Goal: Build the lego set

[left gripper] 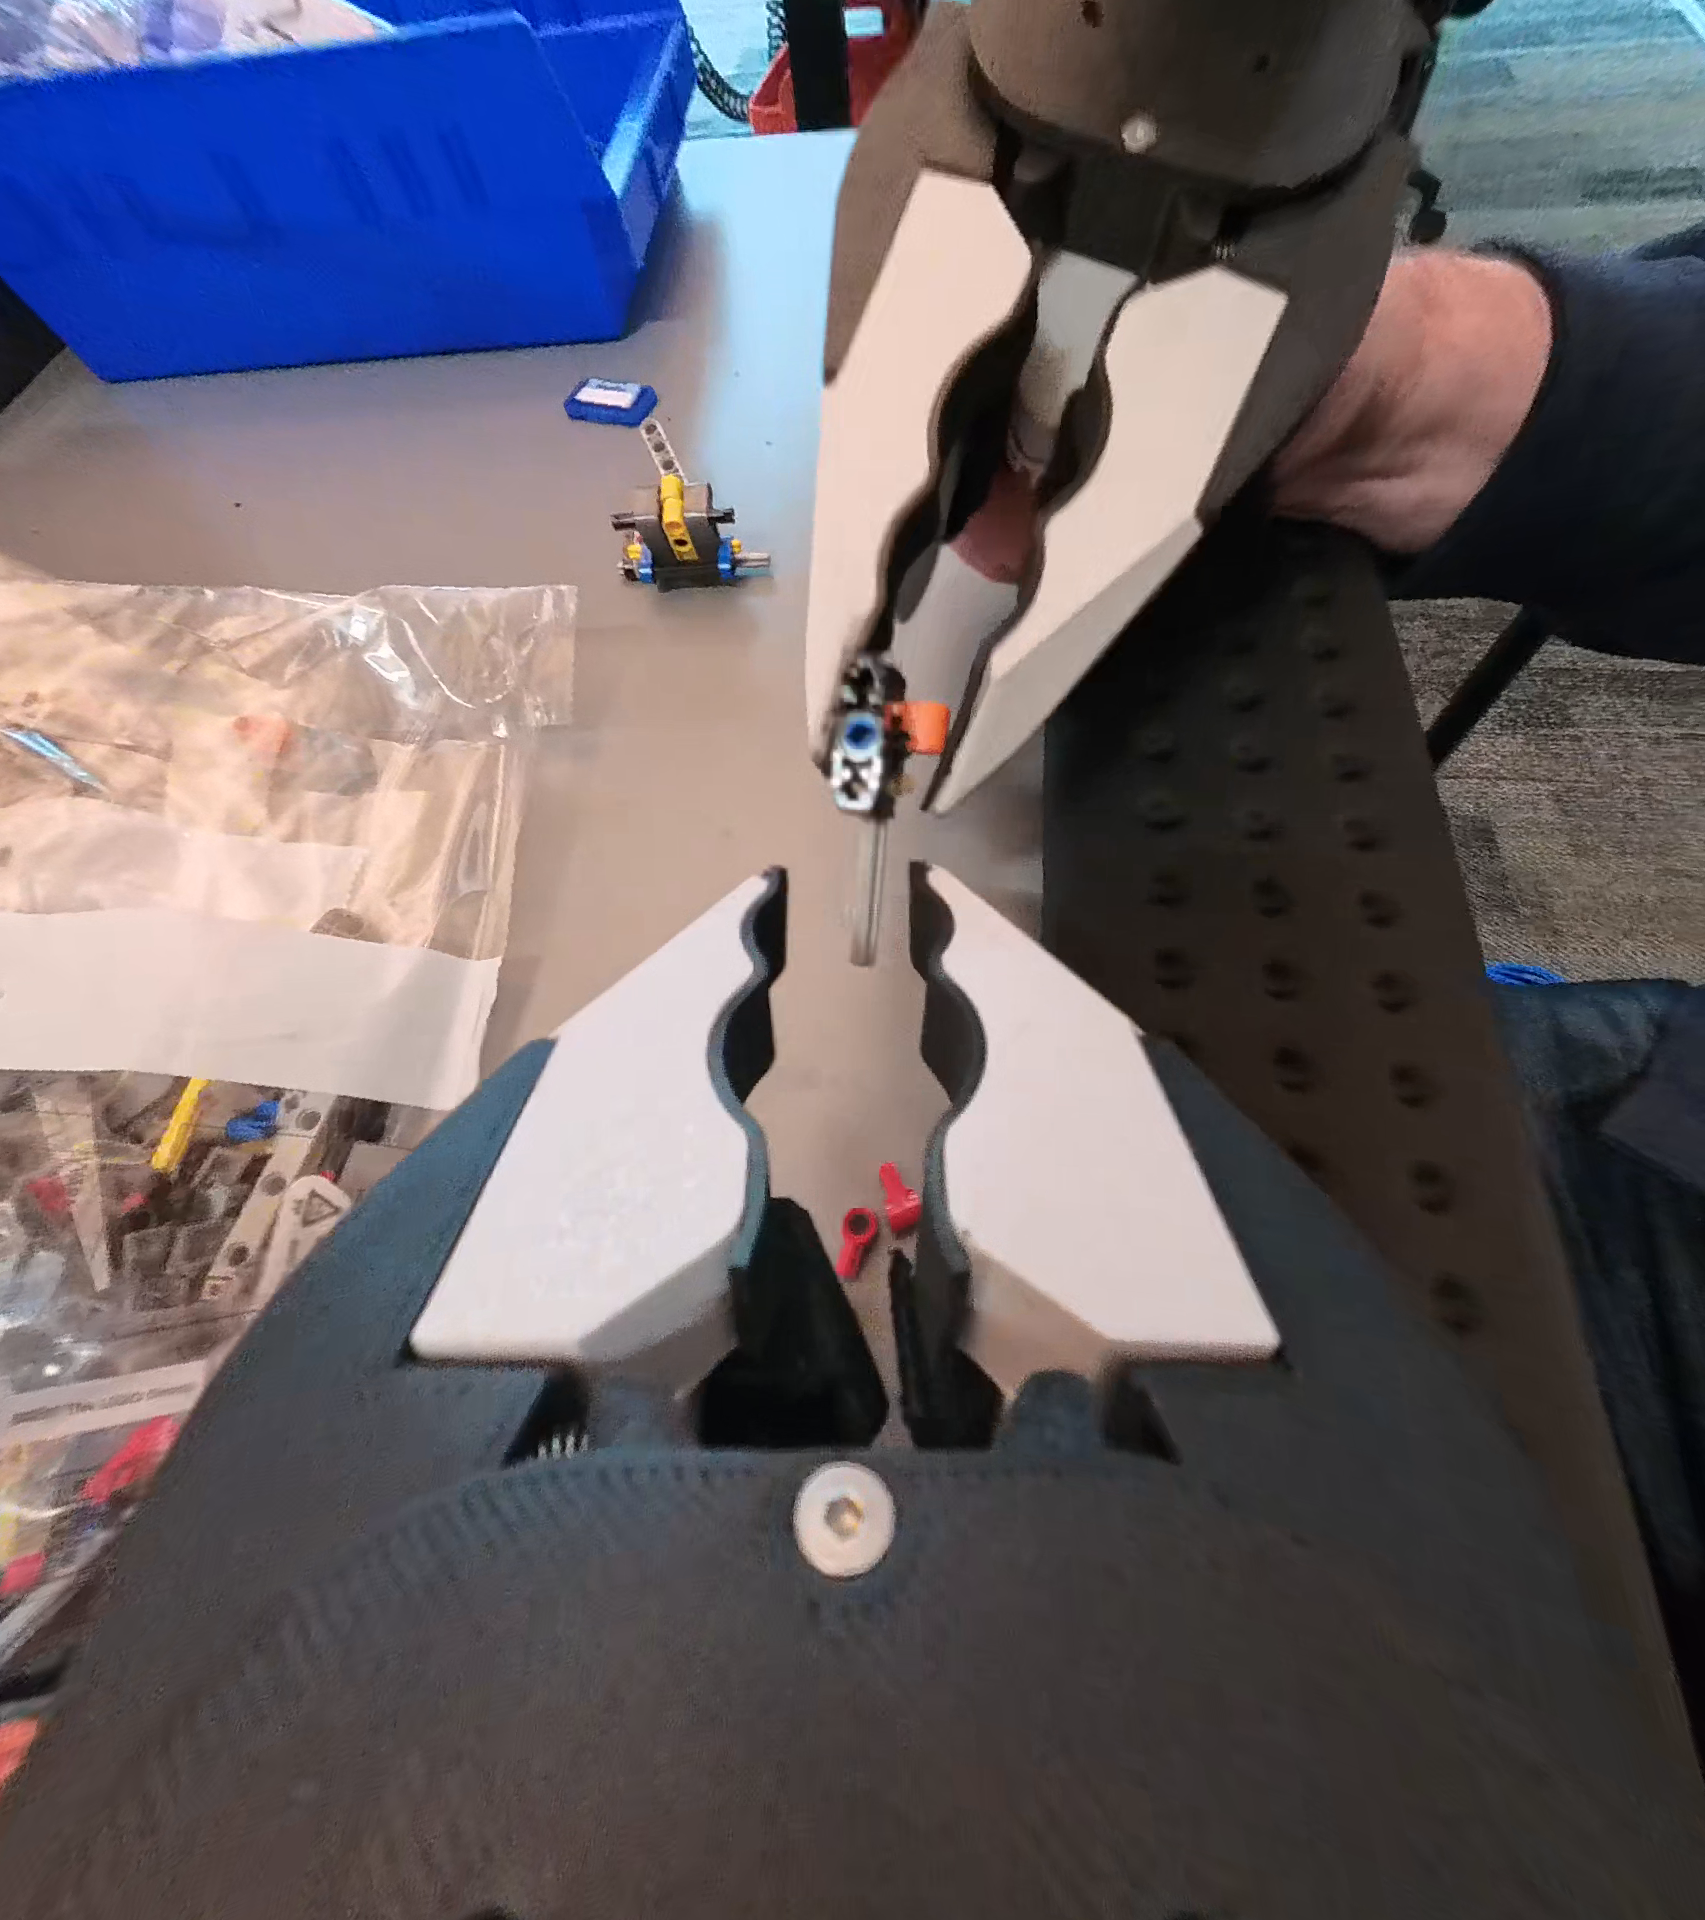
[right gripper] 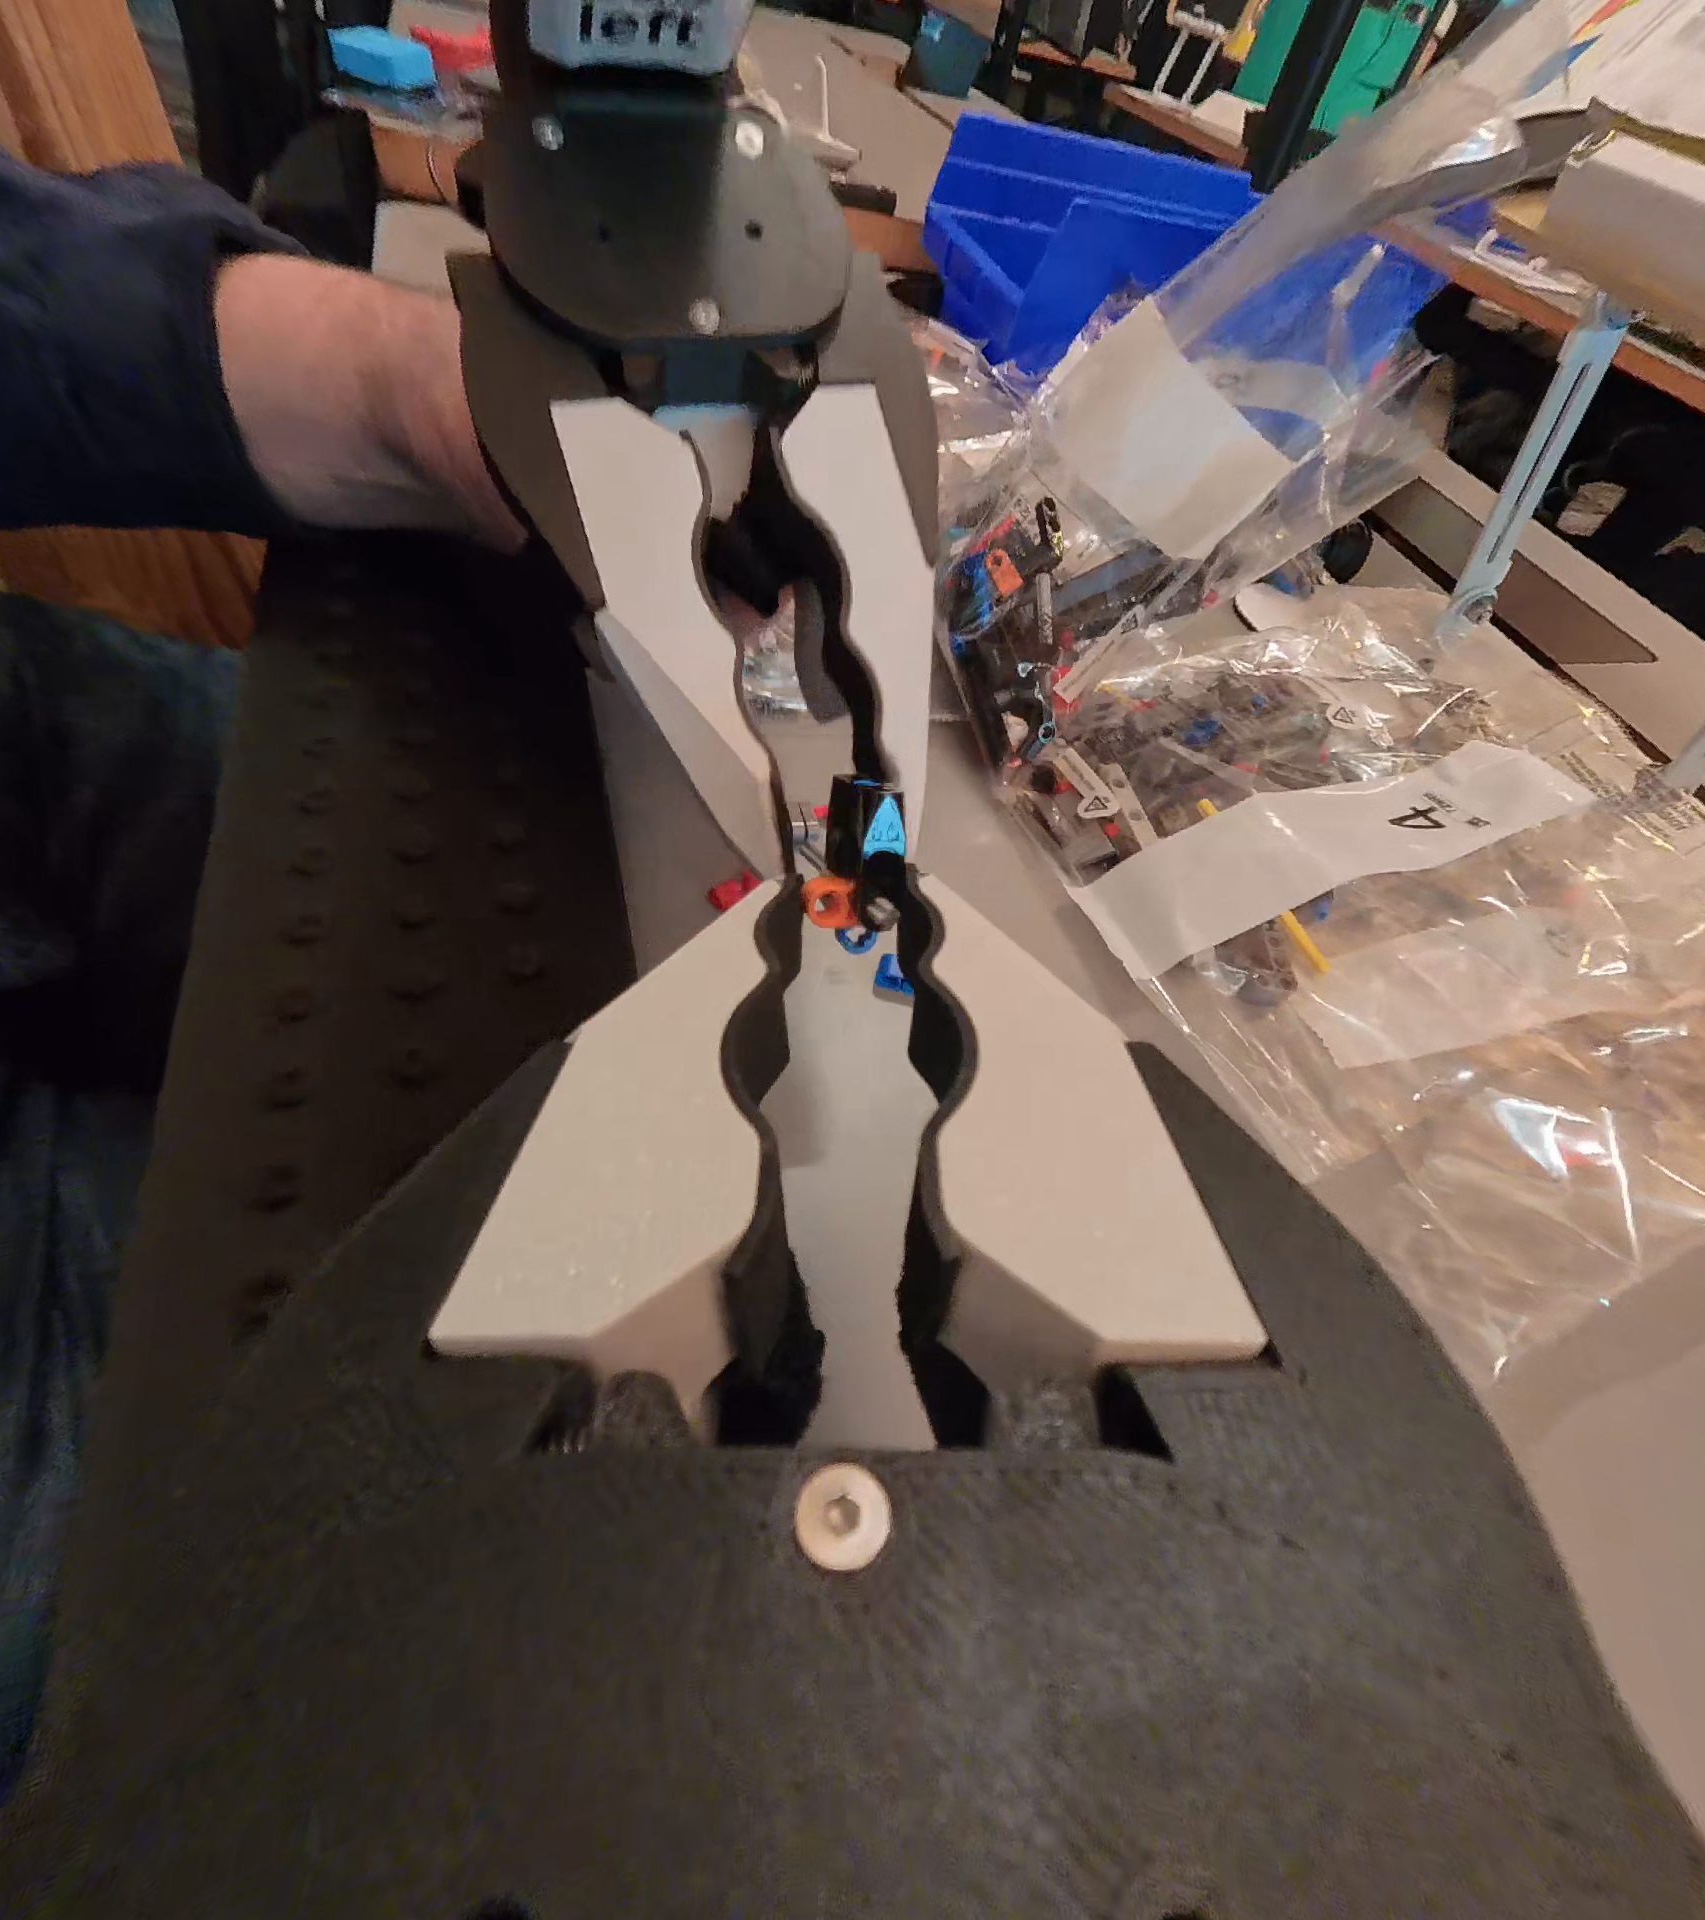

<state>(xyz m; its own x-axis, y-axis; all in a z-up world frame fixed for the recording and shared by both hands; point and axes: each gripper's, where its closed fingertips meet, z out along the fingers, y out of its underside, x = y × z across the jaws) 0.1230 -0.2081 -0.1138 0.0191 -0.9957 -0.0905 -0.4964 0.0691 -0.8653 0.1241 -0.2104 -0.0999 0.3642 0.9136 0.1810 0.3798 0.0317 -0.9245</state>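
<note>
My right gripper comes in from above in the left wrist view and is shut on a small black-and-white Lego assembly that has a blue pin and an orange connector. A grey axle hangs from the assembly. It passes between the tips of my left gripper, which is open and does not touch it. In the right wrist view my right gripper pinches the orange connector. The black and blue part sits between the left gripper's fingertips.
A second small yellow, black and blue sub-assembly stands on the grey table. Clear bags of Lego parts lie at the left, and a blue bin stands behind them. Two red pieces lie below me. A black perforated strip runs along the right. My two grippers' fingertips are within a few centimetres of each other.
</note>
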